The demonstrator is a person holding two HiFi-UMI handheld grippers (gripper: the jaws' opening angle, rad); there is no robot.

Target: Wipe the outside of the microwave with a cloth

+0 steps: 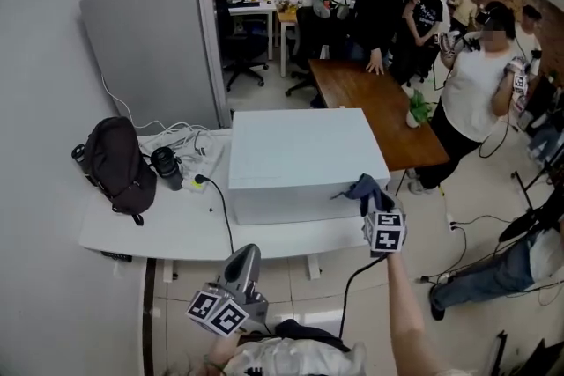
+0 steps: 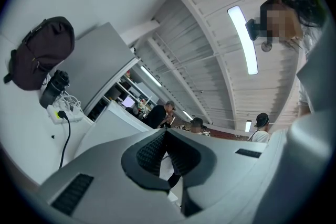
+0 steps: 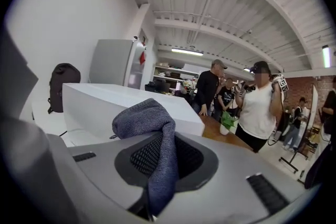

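Note:
The microwave [image 1: 304, 161] is a white box on the white table [image 1: 159, 229]; it also shows in the right gripper view [image 3: 131, 105] and in the left gripper view [image 2: 113, 120]. A dark blue-grey cloth [image 3: 152, 136] hangs pinched in my right gripper [image 3: 163, 162], which is shut on it. In the head view that cloth [image 1: 363, 189] sits by the microwave's near right corner, just above my right gripper [image 1: 374, 211]. My left gripper [image 1: 244, 264] is low at the table's front edge, shut and empty [image 2: 166, 152].
A black backpack [image 1: 119, 163], a dark flask [image 1: 167, 167] and a power strip with cables [image 1: 189, 182] lie left of the microwave. A grey cabinet [image 1: 159, 44] stands behind. Several people stand by a brown table [image 1: 379, 106] at right.

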